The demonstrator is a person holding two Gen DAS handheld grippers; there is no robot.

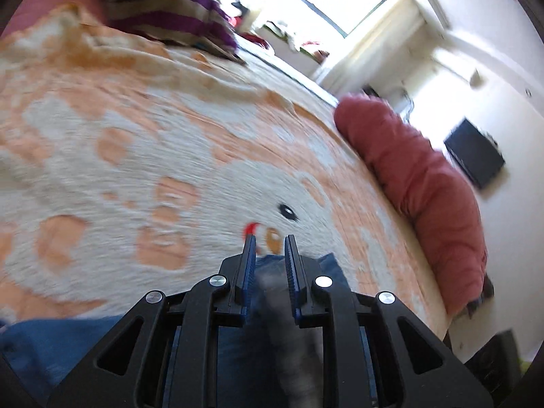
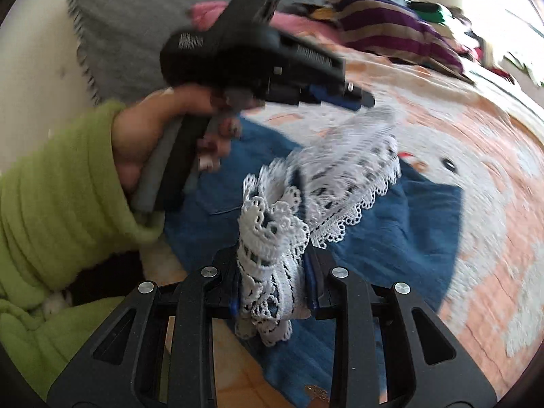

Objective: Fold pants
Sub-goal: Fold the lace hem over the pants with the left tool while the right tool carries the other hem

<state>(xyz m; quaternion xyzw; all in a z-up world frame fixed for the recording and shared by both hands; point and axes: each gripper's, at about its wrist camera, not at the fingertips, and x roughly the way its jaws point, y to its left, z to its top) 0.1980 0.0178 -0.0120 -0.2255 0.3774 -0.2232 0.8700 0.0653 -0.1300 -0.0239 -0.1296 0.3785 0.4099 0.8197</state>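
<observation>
Blue denim pants (image 2: 391, 231) with white lace hems (image 2: 343, 176) lie on an orange-and-cream blanket (image 2: 482, 176). My right gripper (image 2: 275, 258) is shut on a bunched lace hem (image 2: 272, 238) and holds it above the denim. My left gripper (image 2: 353, 100), held by a hand in a green sleeve, shows in the right wrist view above the other lace end, which hangs from it. In the left wrist view its fingers (image 1: 270, 244) stand a little apart around blurred grey-white fabric (image 1: 292, 333), with denim (image 1: 40, 346) below.
A red bolster pillow (image 1: 418, 183) lies along the blanket's (image 1: 136, 136) right edge. A purple-striped cloth (image 1: 170, 6) and a clothes pile sit at the far side. A grey cushion (image 2: 142, 27) is behind the left hand. A dark box (image 1: 493, 357) stands on the floor.
</observation>
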